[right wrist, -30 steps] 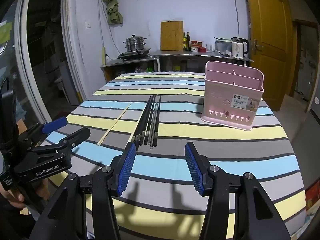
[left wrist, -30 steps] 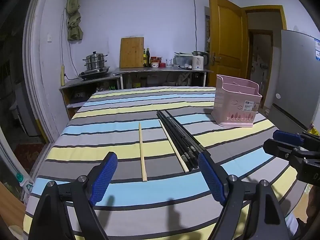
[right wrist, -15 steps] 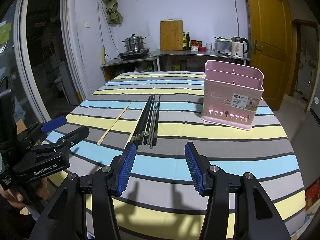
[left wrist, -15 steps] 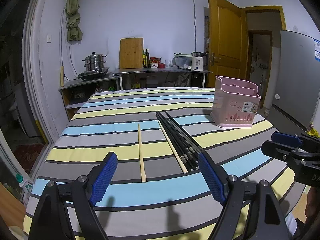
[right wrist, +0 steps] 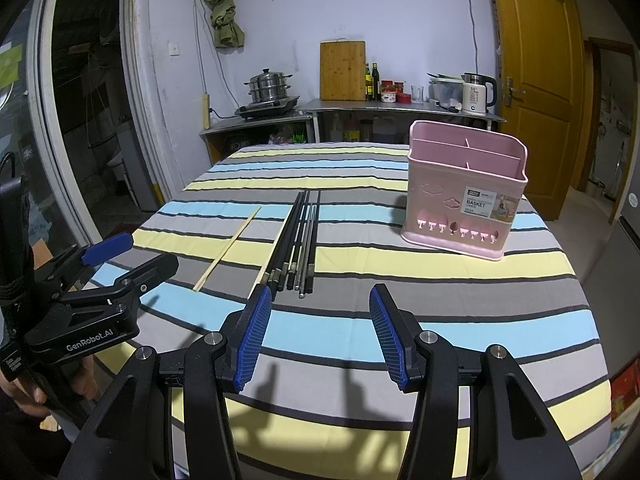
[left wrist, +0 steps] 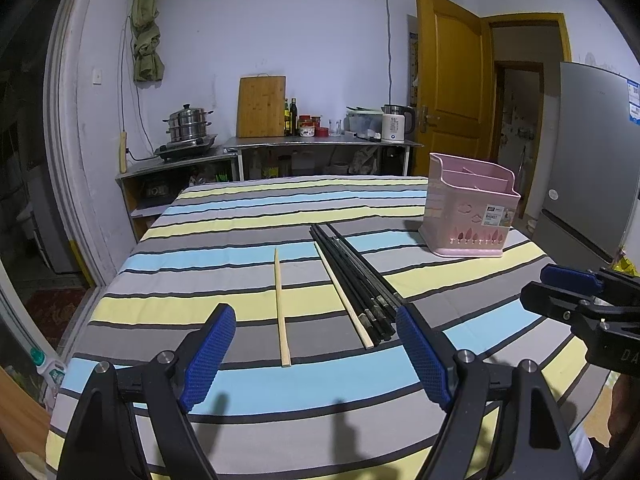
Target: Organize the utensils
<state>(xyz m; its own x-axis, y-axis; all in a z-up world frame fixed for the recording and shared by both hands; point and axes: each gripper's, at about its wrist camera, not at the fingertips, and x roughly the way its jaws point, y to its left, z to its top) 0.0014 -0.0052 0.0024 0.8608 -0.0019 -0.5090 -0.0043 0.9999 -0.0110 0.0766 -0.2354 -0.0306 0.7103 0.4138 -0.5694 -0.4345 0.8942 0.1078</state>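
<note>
A bundle of several black chopsticks (left wrist: 354, 280) (right wrist: 296, 240) lies mid-table on the striped cloth. One pale wooden chopstick (left wrist: 344, 292) rests against its left side. Another pale chopstick (left wrist: 281, 304) (right wrist: 228, 246) lies alone further left. A pink divided utensil basket (left wrist: 472, 208) (right wrist: 464, 192) stands upright at the right, with nothing seen in it. My left gripper (left wrist: 320, 354) hovers open near the table's front edge, short of the chopstick ends. My right gripper (right wrist: 320, 332) is open too, just before the bundle's near ends. Each gripper shows at the side of the other's view.
The striped tablecloth (left wrist: 240, 220) covers the whole table. Behind it stand a counter with a cutting board (left wrist: 261, 106), a steamer pot (left wrist: 188, 122) and a kettle (right wrist: 476, 94). A yellow door (left wrist: 448, 92) and a grey fridge (left wrist: 592, 152) are at the right.
Both views have shifted only slightly; the left gripper drew back a little from the table. The jaws of both grippers stay open and the chopsticks have not moved.
</note>
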